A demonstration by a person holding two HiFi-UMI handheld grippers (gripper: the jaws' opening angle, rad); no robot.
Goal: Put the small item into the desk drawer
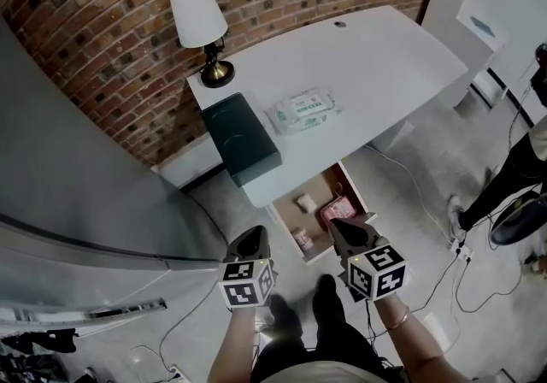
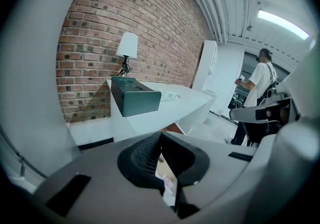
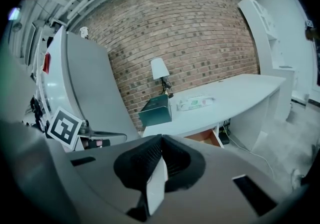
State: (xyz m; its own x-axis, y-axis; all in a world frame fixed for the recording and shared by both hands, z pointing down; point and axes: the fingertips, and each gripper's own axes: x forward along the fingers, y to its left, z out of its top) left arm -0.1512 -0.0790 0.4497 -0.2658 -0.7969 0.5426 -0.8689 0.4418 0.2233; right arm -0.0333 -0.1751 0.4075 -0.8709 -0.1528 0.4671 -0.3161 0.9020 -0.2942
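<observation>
Against the far brick wall (image 1: 111, 39) a white desk (image 1: 385, 65) is standing, its curved top running off to the right and lying mostly bare there. A tall grey cabinet (image 1: 77, 176) is filling the left side and crowding the desk's near left corner. Under the desk's near edge the drawer (image 1: 321, 188) is standing pulled out toward the person, with its wooden bottom showing. To its right, open floor (image 1: 402, 227) is being crossed by thin cables (image 1: 410, 181). A second person (image 1: 513, 176) is standing at the far right, well apart from the desk. A dark green box (image 1: 241, 138) is sitting on the desk's left end and reaching the near edge, and a white-shaded lamp (image 1: 199, 18) is standing behind it. A wipes pack (image 1: 304, 109) is lying just right of the box, its green label too small to read. Inside the drawer a pink packet (image 1: 340, 209) is lying at the right. A small pale item (image 1: 305, 201) is lying at the far left and a small round thing (image 1: 301, 238) near the front left; which one is the task's cannot be told. The left gripper (image 1: 250, 236) is hovering just left of the drawer's front and the right gripper (image 1: 340, 227) over its near right corner. Both are keeping their jaws pressed together on nothing. Their cubes are showing black-and-white square markers without letters.
</observation>
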